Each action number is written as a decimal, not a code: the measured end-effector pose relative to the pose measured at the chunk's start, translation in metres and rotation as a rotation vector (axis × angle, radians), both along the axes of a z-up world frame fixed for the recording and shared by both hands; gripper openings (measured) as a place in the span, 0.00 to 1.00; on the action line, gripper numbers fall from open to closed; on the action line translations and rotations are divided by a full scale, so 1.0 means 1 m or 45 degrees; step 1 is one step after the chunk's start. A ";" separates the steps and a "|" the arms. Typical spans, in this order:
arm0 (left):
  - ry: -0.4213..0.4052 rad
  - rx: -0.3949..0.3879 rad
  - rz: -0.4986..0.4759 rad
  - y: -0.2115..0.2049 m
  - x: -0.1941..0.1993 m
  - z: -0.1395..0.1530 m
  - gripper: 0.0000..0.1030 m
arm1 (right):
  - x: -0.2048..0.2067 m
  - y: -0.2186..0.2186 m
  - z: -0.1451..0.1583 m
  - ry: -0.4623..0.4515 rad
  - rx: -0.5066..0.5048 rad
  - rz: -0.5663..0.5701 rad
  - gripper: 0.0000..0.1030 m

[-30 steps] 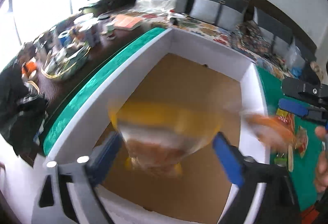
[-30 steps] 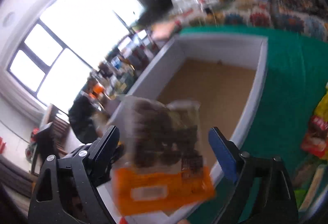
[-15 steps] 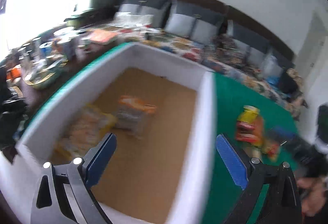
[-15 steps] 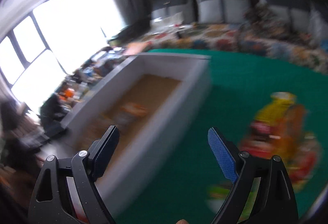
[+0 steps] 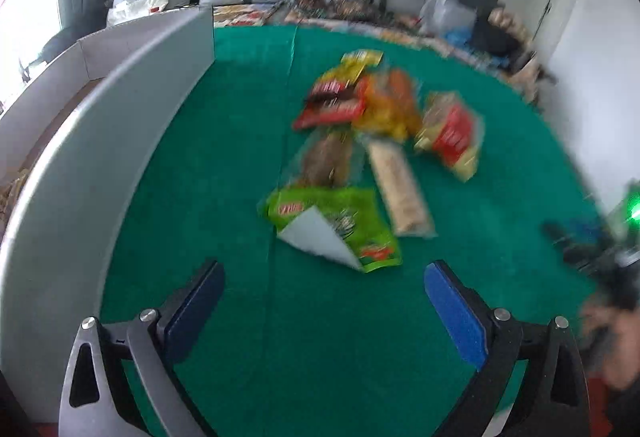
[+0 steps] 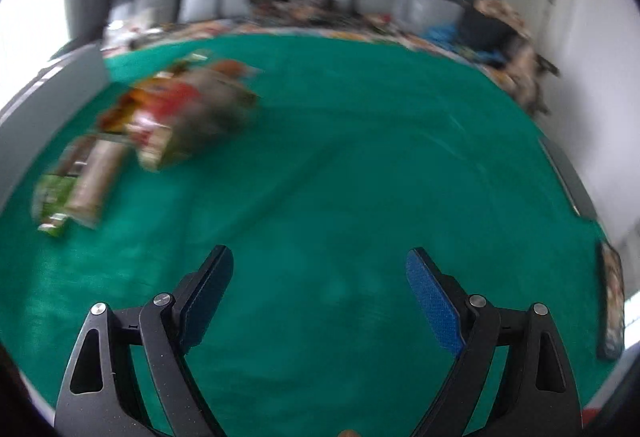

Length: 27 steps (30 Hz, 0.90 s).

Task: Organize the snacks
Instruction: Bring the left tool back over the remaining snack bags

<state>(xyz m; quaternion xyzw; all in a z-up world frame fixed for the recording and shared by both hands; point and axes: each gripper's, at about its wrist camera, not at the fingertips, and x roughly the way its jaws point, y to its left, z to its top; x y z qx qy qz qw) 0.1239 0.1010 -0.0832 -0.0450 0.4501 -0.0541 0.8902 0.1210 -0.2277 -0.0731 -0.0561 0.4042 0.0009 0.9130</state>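
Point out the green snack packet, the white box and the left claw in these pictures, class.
green snack packet (image 5: 352,221), left wrist view, on its printed green front.
white box (image 5: 92,141), left wrist view, on its near outer wall.
left claw (image 5: 324,301), left wrist view, midway between its blue-padded fingertips.

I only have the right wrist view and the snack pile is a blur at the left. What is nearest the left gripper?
Observer: A green packet, its corner folded over to show silver.
Operator: Is the left gripper holding anything?
Observer: No, the left gripper is open and empty above the green cloth.
Operator: Where is the box?
Observer: Its white wall runs along the left of that view, apart from the pile.
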 end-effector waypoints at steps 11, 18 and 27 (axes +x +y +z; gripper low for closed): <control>0.028 0.144 0.120 -0.003 0.009 -0.045 1.00 | 0.013 -0.030 -0.018 0.051 0.024 -0.070 0.88; 0.018 0.145 0.113 -0.002 0.008 -0.046 1.00 | 0.013 -0.039 -0.021 0.067 0.091 -0.096 0.89; 0.017 0.146 0.112 -0.003 0.008 -0.046 1.00 | 0.012 -0.039 -0.021 0.069 0.094 -0.096 0.90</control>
